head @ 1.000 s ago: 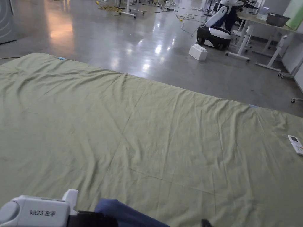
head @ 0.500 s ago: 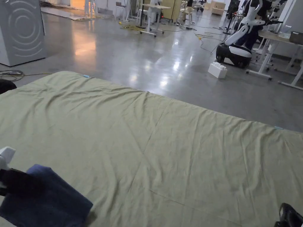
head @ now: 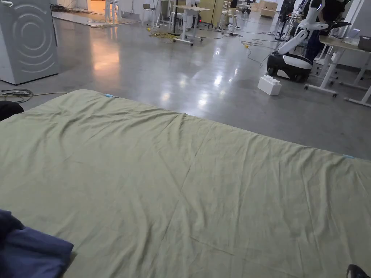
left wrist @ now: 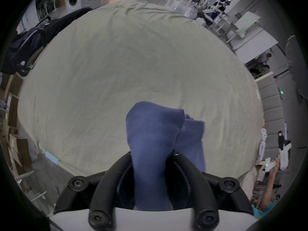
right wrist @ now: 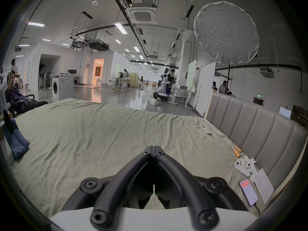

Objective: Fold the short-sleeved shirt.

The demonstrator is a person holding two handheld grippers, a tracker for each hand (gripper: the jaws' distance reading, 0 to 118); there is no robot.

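- Currently the left gripper has its jaws clamped on the bunched blue shirt, hanging at the bed's 8 o'clock corner.
- Right gripper: jaws closed, empty.
- Soft, light, floppy; I'd grip the shoulders.

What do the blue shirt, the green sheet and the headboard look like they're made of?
Blue shirt: soft matte knit, probably cotton jersey; it drapes limply from the left gripper.
Green sheet: thin matte woven cloth, likely cotton; fine wrinkles and sharp fold creases.
Headboard: padded panels in smooth grey, slightly sheeny covering, possibly faux leather; can't tell for sure.
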